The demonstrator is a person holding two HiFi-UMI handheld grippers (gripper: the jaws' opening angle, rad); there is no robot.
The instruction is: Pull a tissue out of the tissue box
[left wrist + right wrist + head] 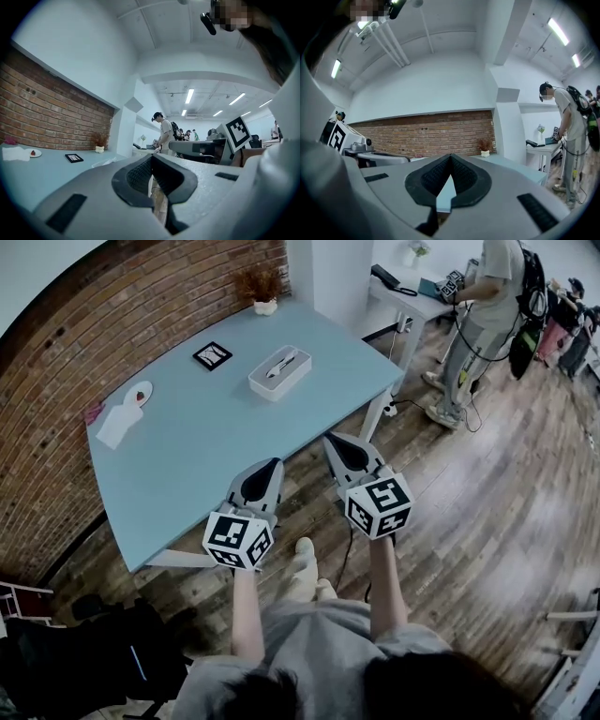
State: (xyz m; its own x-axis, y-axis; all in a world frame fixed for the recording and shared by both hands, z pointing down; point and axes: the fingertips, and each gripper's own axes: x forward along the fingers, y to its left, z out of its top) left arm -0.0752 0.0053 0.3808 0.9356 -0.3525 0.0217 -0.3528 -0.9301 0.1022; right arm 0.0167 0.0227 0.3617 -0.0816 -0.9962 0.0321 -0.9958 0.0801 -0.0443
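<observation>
The white tissue box [279, 374] lies on the far half of the light blue table [197, 456], with a tissue sticking up from its slot. Both grippers hover off the table's near right corner, well short of the box. My left gripper [274, 465] points at the table edge with its jaws shut and nothing between them. My right gripper [329, 438] is beside it, over the wooden floor, also shut and empty. In the left gripper view the black pads meet at the left gripper's tip [151, 157]. The right gripper [451, 156] looks the same in the right gripper view.
On the table are a black framed card [213, 355], a small potted plant [263, 289], a plate [140, 395] and a white napkin [116, 425]. A brick wall [112, 315] runs behind. A person [483, 306] stands at a white desk [412, 301], far right.
</observation>
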